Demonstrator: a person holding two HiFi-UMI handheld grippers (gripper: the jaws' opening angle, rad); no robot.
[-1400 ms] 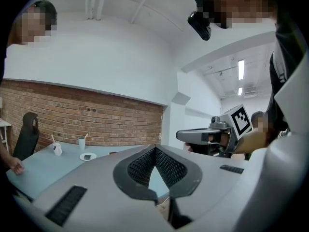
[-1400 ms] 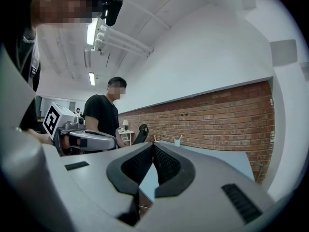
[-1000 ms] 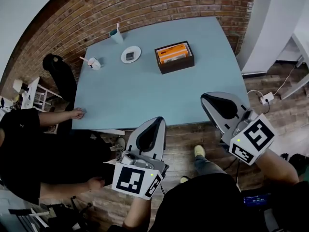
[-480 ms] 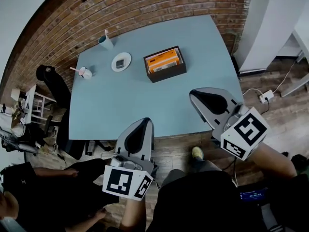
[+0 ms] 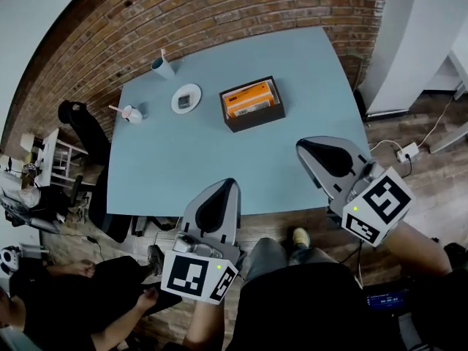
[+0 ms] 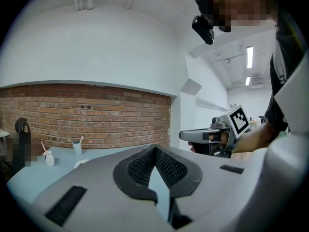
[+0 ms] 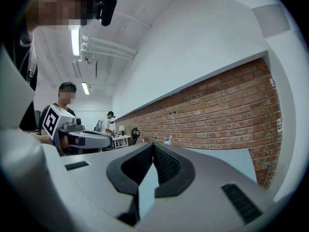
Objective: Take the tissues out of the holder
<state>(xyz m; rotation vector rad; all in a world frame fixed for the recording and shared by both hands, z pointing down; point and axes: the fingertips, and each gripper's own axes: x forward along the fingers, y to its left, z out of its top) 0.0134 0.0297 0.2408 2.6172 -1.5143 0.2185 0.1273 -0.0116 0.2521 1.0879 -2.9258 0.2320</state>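
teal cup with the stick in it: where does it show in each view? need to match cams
Head view: teal cup at the far left corner of the table, next to the brick wall.
Left gripper view: cup low left, in front of the wall.
Right gripper view: tiny, probably the cup, just above the jaws.
Shared landmark: the brick wall.

Bystander (image 5: 55, 306) backed off table (image 5: 183, 159) edge; left gripper (image 5: 219, 186), right gripper (image 5: 303, 145) farther over table

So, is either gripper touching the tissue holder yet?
No, the left gripper and right gripper sit at the table's near edge, apart from the holder.
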